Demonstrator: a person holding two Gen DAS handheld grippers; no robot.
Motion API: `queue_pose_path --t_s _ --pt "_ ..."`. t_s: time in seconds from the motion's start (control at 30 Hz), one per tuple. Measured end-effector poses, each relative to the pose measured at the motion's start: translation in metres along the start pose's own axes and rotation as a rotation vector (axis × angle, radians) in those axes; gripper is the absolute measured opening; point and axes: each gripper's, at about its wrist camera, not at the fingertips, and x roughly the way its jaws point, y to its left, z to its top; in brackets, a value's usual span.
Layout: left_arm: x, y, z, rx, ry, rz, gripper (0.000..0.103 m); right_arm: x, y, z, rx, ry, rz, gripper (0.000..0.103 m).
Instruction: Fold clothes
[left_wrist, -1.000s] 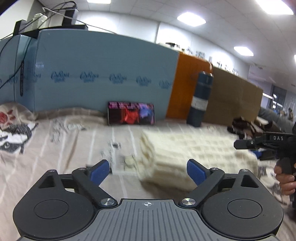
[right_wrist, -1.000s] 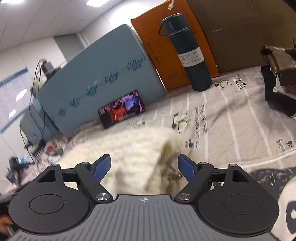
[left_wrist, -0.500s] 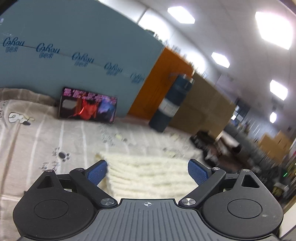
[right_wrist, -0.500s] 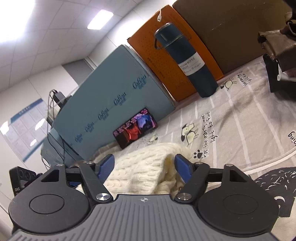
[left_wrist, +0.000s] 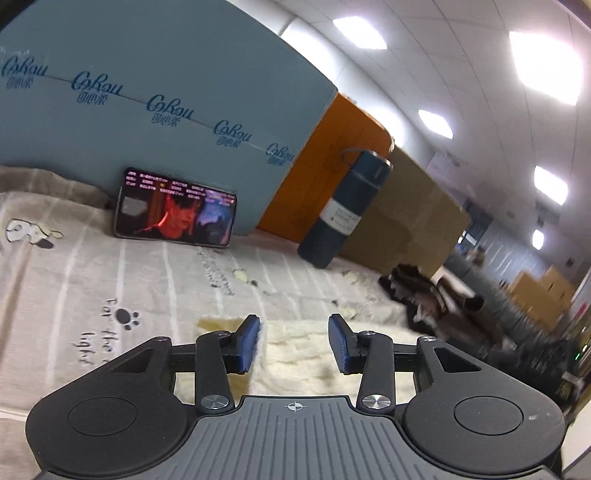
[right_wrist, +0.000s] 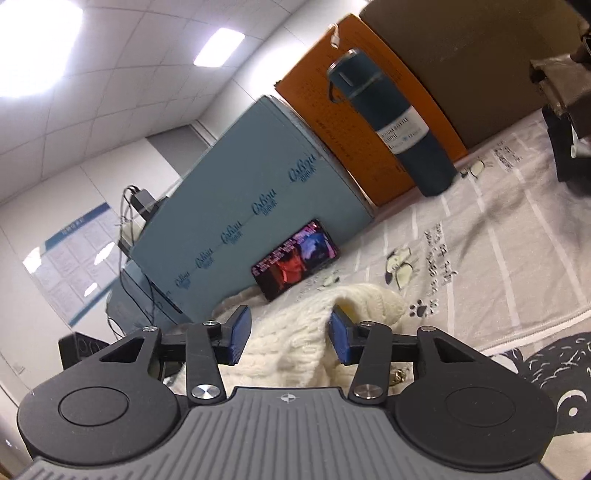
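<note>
Left wrist view shows the left gripper (left_wrist: 293, 341) low in the frame, its blue-padded jaws closing with the cream knit sweater (left_wrist: 295, 365) between them; the left pad touches the knit's raised edge, the right pad stands clear of it, so the cloth is not clamped; the sweater lies flat on the printed sheet (left_wrist: 74, 295) that covers the surface, at lower centre of the frame; a phone (left_wrist: 175, 212) with a lit screen leans against the blue board (left_wrist: 147, 92) at centre left; a dark blue flask (left_wrist: 343, 214) stands upright right of centre, before an orange board (left_wrist: 325, 158); a heap of dark clothes (left_wrist: 443, 310) lies at centre right, apart from the sweater

Right wrist view shows the right gripper (right_wrist: 288, 338) at lower centre, jaws likewise closing around a raised fold of the sweater (right_wrist: 295, 339); the right pad touches the knit, the left pad sits just beside it with a gap, so no firm grip shows; the phone (right_wrist: 295, 260) lies beyond the sweater at centre, the flask (right_wrist: 391, 122) at upper right, the sheet (right_wrist: 498, 258) to the right
</note>
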Motion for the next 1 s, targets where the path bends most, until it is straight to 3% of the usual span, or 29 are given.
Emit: queue_pose_path --t_s 0.1,0.17,0.27,0.3,0.5,0.67,0.8,0.87,0.93,0.97,1.0 --pt "-0.001 -0.009 -0.004 0.048 -0.024 -0.013 0.037 0.002 -0.004 0.000 0.022 0.004 -0.011 0.045" --pt "-0.006 -0.015 -0.006 0.087 -0.046 -0.015 0.024 0.001 -0.006 0.001 0.032 0.002 0.003 0.045" --pt "-0.022 -0.018 -0.008 0.108 -0.095 -0.027 0.014 -0.001 -0.002 -0.001 0.004 -0.013 0.013 0.038" --pt "-0.028 -0.018 -0.009 0.107 -0.110 -0.035 0.012 -0.002 0.000 -0.002 -0.009 -0.017 0.016 0.031" --pt "-0.056 -0.017 -0.026 0.094 -0.121 -0.064 0.012 -0.013 0.017 -0.005 -0.109 -0.035 0.118 0.012" --pt "-0.087 -0.017 -0.044 0.113 -0.135 -0.151 0.012 -0.032 0.050 -0.025 -0.308 -0.015 0.213 0.012" --pt "-0.109 -0.030 -0.063 0.232 -0.113 -0.216 0.012 -0.051 0.065 -0.043 -0.422 0.025 0.262 0.012" --pt "-0.117 -0.039 -0.069 0.322 -0.112 -0.204 0.019 -0.059 0.070 -0.053 -0.473 0.051 0.262 0.012" --pt "-0.119 -0.050 -0.068 0.434 -0.149 -0.109 0.042 -0.064 0.071 -0.058 -0.483 0.072 0.257 0.012" --pt "-0.120 -0.056 -0.067 0.491 -0.173 -0.053 0.071 -0.066 0.071 -0.061 -0.488 0.083 0.255 0.012" --pt "-0.119 -0.061 -0.066 0.549 -0.188 -0.008 0.083 -0.068 0.072 -0.064 -0.492 0.093 0.252 0.012"
